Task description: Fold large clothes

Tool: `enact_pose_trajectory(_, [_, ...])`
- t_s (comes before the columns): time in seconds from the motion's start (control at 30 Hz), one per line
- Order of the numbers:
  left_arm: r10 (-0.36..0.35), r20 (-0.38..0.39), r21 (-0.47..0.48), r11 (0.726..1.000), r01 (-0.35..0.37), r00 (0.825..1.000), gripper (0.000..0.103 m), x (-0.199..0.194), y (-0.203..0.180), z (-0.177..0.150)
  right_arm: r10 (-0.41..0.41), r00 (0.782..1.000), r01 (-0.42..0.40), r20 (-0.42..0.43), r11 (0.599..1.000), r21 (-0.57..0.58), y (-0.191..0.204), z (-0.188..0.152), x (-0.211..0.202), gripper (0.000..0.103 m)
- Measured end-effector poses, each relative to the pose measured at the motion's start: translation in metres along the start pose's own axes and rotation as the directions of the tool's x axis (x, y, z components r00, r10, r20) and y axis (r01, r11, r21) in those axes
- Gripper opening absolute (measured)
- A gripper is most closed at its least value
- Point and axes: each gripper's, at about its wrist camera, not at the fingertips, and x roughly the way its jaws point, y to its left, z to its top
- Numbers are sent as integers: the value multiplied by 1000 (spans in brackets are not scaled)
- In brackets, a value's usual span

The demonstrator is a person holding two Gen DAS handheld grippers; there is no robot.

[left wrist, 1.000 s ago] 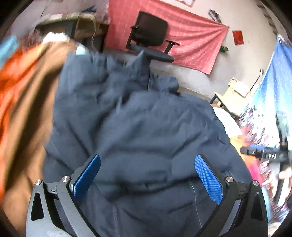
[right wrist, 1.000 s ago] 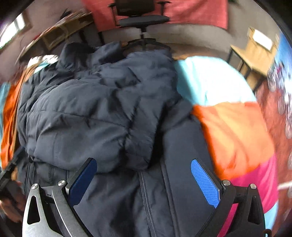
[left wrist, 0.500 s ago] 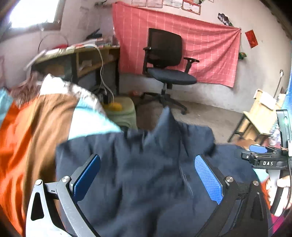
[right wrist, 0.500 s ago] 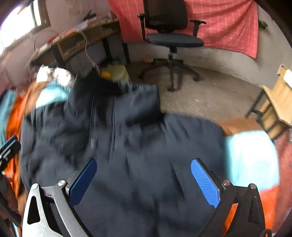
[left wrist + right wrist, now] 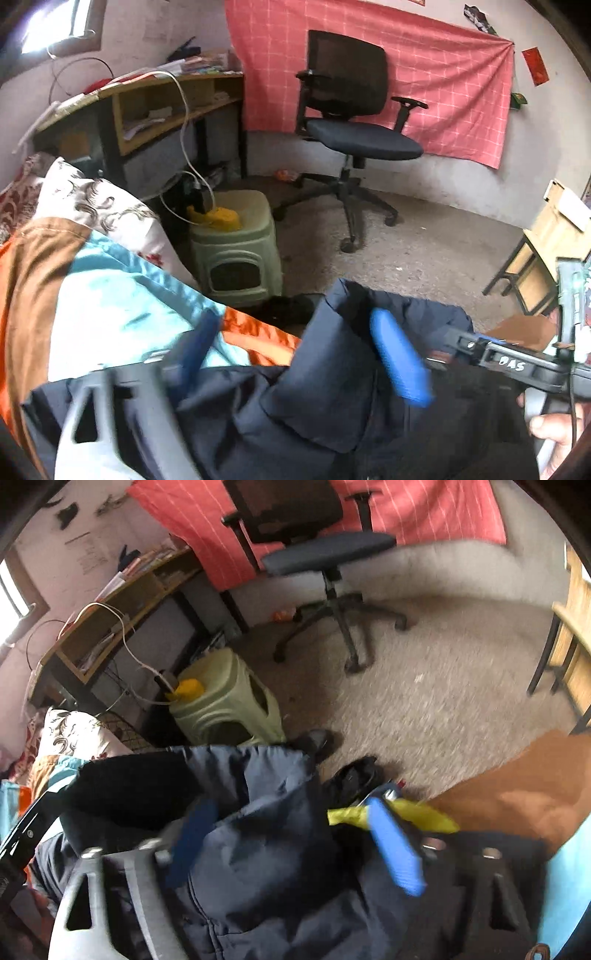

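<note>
In the left wrist view our left tool (image 5: 306,354) has just been closing around the navy jacket (image 5: 332,387) collar at the bed edge, pads blurred, contact unclear. In the right wrist view our right tool (image 5: 291,842) likewise narrows over jacket fabric, likely to lift it for folding.

A black office chair (image 5: 351,122) stands on grey carpet (image 5: 424,251) before a pink wall cloth (image 5: 443,85); a wooden desk (image 5: 147,107) sits beside a bright window (image 5: 59,22).
</note>
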Motion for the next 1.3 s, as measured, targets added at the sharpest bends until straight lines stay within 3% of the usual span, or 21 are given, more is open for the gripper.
enact_pose_trajectory(0.03, [-7,-1,-3,1000,7,1000,34,-1,1,-2,25,1000,-25,-16,1000,6,-3,-3,3,48])
enact_pose_trajectory(0.1, [-32,8,-20,999,32,999,10,-6,4,-2,53,998,-53,-44,999,-3,-8,-8,5,36])
enact_pose_trajectory(0.23, [-63,101,-3,998,63,993,4,-47,10,-11,71,997,-71,3,994,-84,-3,-18,-23,19])
enact_pose_trajectory(0.47, [-88,181,95,993,72,980,0,-137,23,-60,121,983,-77,136,954,-290,21,-59,-118,15])
enact_pose_trajectory(0.7, [-133,192,183,978,98,972,0,-204,14,-121,182,963,-83,200,903,-420,25,-141,-195,13])
enact_pose_trajectory(0.8, [-134,165,205,974,99,977,0,-201,7,-142,153,964,-42,218,895,-443,23,-172,-200,13])
enact_pose_trajectory(0.97, [-111,105,154,984,94,988,0,-165,5,-163,83,974,11,211,912,-409,10,-199,-172,13])
enact_pose_trajectory(1.13, [-83,47,89,993,79,995,0,-125,10,-168,33,981,43,191,924,-379,3,-202,-137,13])
enact_pose_trajectory(1.3, [-110,12,76,991,109,994,0,-108,11,-170,6,983,64,182,926,-372,-3,-205,-111,13])
